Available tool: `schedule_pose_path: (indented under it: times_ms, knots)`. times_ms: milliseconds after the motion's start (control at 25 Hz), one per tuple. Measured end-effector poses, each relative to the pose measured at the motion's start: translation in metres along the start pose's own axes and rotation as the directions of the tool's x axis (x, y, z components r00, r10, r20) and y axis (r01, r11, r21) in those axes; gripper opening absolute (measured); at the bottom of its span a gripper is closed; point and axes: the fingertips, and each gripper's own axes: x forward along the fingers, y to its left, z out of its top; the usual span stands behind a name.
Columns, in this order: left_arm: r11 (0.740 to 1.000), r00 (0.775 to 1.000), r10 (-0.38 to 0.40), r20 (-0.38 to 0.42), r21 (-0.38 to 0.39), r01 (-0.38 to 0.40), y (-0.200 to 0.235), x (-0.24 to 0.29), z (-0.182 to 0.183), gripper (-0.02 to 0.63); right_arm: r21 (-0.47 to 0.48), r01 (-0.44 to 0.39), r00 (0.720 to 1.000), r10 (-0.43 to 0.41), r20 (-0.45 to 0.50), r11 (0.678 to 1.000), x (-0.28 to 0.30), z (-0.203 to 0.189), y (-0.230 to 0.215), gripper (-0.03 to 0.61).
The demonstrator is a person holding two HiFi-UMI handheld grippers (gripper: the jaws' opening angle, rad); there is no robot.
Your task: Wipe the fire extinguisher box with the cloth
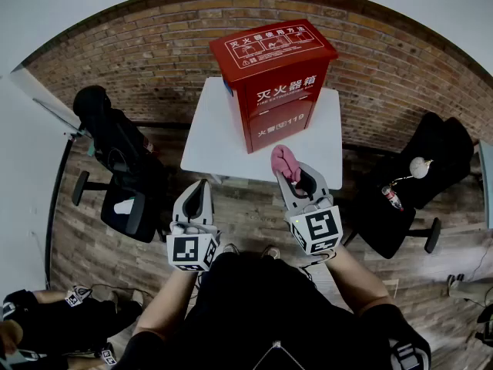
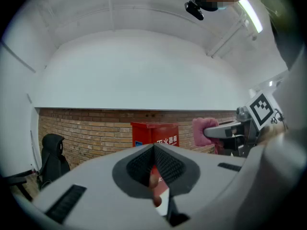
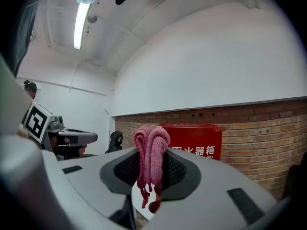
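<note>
Head view: right gripper point(image 1: 288, 166) clamped on pink cloth point(image 1: 283, 159), wad poking past tips, aimed at red fire extinguisher box point(image 1: 273, 75) on white table point(image 1: 206, 139); near box front, not touching.
Left gripper point(image 1: 202, 188) jaws together, empty, low, short of table: likely idle, out of way.
Left gripper view: tips meet, nothing between; box ahead.
Right gripper view: cloth pinched at fold, ends dangling, padded bulge leading, likely for wiping.

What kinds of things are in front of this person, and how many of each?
red box: 1
white table: 1
pink cloth: 1
black chairs: 2
grippers: 2
Total: 7
</note>
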Motion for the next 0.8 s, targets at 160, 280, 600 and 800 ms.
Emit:
schedule_pose_path:
  times_ms: [160,280,600,800]
  knots:
    - [1.0,1.0,0.016,0.006,0.008,-0.016,0.007,-0.001,0.002,0.029,0.013,-0.024,1.0,0.024,0.016,1.0,0.004,-0.001,0.004,0.106]
    - [0.999,0.999,0.037,0.002,0.008,-0.037,0.017,-0.001,-0.001,0.029,-0.003,-0.028,1.0,0.028,0.008,1.0,0.014,-0.006,0.005,0.106]
    - [1.0,0.999,0.027,0.02,-0.015,-0.026,0.076,0.032,-0.008,0.029,-0.043,-0.001,0.998,-0.002,-0.056,0.999,0.076,-0.017,0.016,0.106]
    - [0.997,0.997,-0.061,0.037,-0.033,0.063,0.132,0.079,-0.002,0.029,-0.065,0.085,0.994,-0.089,-0.07,0.994,0.129,-0.007,0.029,0.106]
